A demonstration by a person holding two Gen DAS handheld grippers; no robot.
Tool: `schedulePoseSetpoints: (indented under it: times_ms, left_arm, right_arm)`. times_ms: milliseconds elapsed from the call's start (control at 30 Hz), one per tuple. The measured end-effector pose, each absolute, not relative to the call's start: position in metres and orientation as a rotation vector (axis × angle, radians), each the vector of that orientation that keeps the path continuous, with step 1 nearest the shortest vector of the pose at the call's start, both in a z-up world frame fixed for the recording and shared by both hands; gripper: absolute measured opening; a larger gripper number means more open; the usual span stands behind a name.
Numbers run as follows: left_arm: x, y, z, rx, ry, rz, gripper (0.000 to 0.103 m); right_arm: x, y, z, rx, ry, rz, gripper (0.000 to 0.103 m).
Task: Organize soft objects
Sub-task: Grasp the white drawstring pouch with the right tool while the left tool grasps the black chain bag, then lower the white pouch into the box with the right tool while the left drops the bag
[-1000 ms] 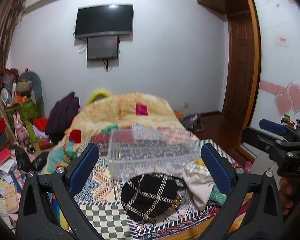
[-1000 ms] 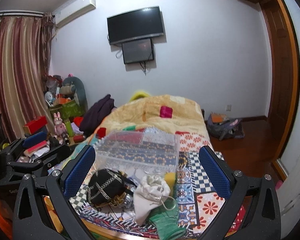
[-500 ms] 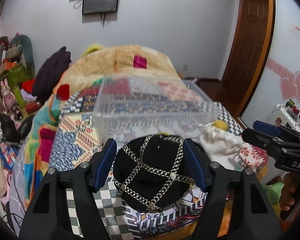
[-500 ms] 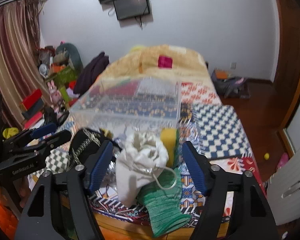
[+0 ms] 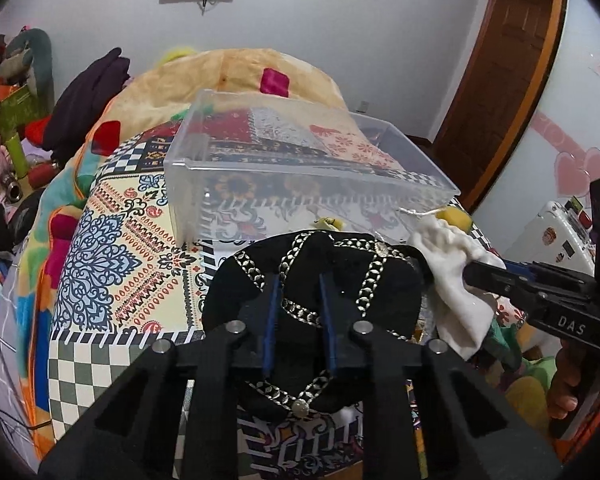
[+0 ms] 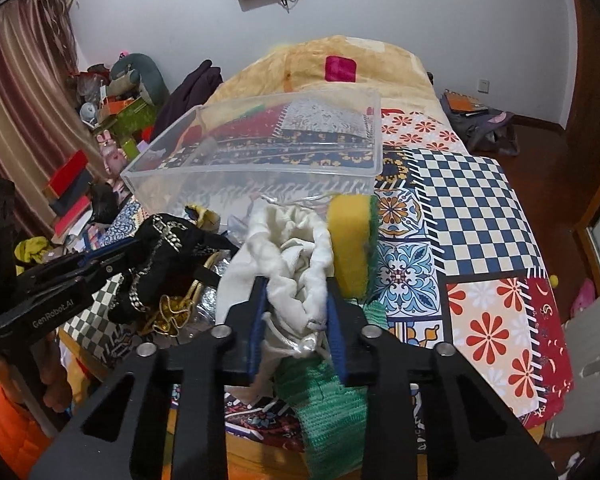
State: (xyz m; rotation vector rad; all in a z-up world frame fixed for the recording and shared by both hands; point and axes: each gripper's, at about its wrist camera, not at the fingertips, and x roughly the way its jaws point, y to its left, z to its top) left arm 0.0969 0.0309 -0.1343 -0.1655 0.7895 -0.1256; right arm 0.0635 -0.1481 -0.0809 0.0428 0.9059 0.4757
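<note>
Grips look set: the left gripper (image 5: 299, 300) has just closed on the black chain-trimmed pouch (image 5: 340, 280), the right gripper (image 6: 296, 324) on the white drawstring bag (image 6: 288, 256), both by the bed's near edge. Lift each straight up clear of the sponge (image 6: 350, 240) and green knit cloth (image 6: 332, 412), then carry them over the clear bin's (image 6: 252, 180) near wall before letting go.

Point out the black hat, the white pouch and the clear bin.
Black hat (image 5: 384, 292): left wrist view, its crown.
White pouch (image 6: 296, 240): right wrist view, its gathered mouth.
Clear bin (image 6: 252, 182): right wrist view, its near wall.

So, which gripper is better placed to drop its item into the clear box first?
Right, though only slightly. Both grippers have just closed: the right gripper on the white pouch, the left gripper on the black hat. The pouch lies just in front of the clear box.
</note>
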Motion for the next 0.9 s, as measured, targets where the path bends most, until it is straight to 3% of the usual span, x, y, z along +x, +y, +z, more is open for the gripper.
schedulePoseSetpoints:
  times_ms: [267, 900]
  left_arm:
    - [0.085, 0.031, -0.115, -0.168, 0.738, -0.152, 0.007]
    - [0.072, 0.041, -0.034, -0.142, 0.546, -0.133, 0.006]
  right_arm:
    - [0.058, -0.148, -0.062, 0.068, 0.838, 0.508, 0.014]
    - [0.068, -0.135, -0.004, 0.046, 0.627, 0.512, 0.014]
